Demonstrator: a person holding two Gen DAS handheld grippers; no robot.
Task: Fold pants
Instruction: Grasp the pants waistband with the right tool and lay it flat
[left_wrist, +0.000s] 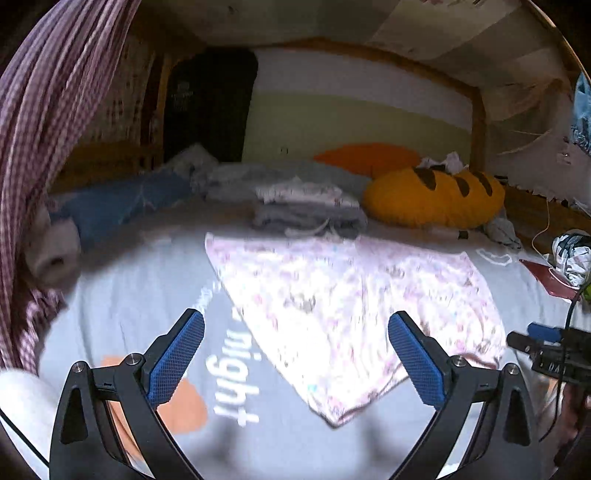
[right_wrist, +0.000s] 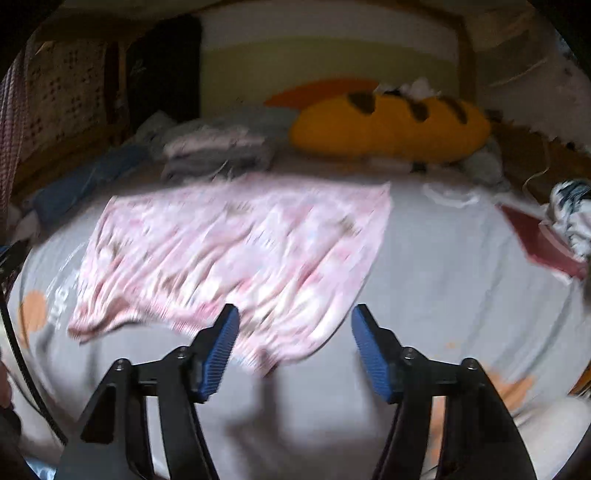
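Pink pants (left_wrist: 351, 314) are lying flat on the bed (left_wrist: 129, 314); the left gripper (left_wrist: 295, 354) and right gripper (right_wrist: 293, 347) are hovering above with fingers spread, gripping nothing.

The pants (left_wrist: 354, 314) lie on the bed (left_wrist: 129, 314), folded clothes (left_wrist: 306, 210) behind them.

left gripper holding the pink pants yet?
No. The left gripper is open with nothing between its pads, and the pink pants lie flat on the grey bedsheet.
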